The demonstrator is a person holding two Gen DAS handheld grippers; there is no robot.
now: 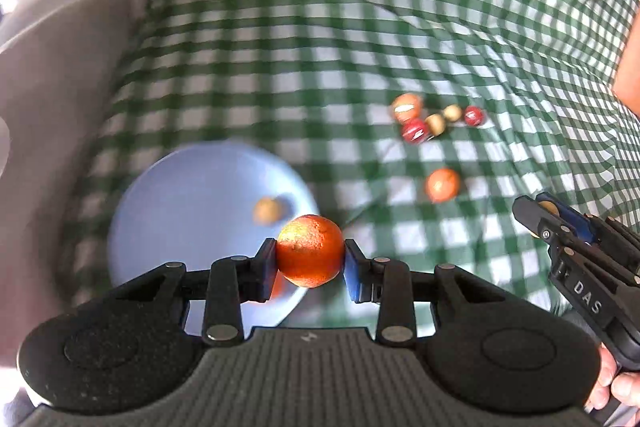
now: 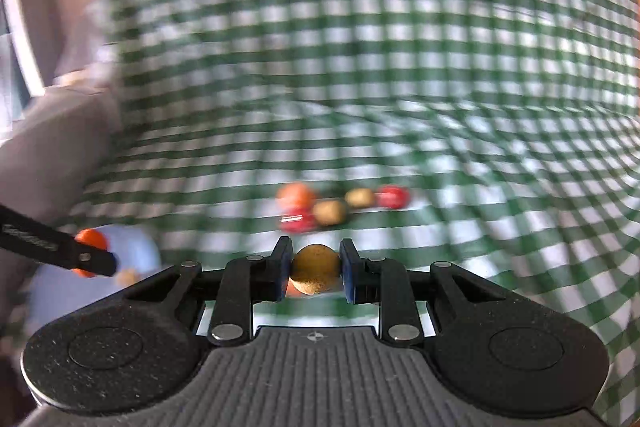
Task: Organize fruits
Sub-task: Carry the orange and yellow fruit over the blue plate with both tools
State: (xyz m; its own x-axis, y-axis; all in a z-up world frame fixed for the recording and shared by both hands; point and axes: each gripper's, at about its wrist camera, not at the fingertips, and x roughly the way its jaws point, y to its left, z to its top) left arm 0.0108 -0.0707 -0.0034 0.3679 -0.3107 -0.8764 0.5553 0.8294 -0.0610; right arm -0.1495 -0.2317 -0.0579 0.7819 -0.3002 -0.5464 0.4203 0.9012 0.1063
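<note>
Left gripper [image 1: 310,259] jaws clamp an orange [image 1: 310,251] above the blue plate [image 1: 180,211] for sorting, while right gripper [image 2: 315,269] jaws pinch a small brown fruit [image 2: 315,267]; loose fruits [image 1: 436,119] remain mid-tabletop.

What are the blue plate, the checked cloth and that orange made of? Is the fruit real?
Plate: smooth, matte pale blue, probably plastic or glazed ceramic; blur leaves it open. Cloth: woven fabric, green-and-white check, with soft wrinkles and folds. Orange, between the left hand-held gripper's pads: dimpled, slightly glossy peel, so it looks real, though a good imitation can't be ruled out.
</note>
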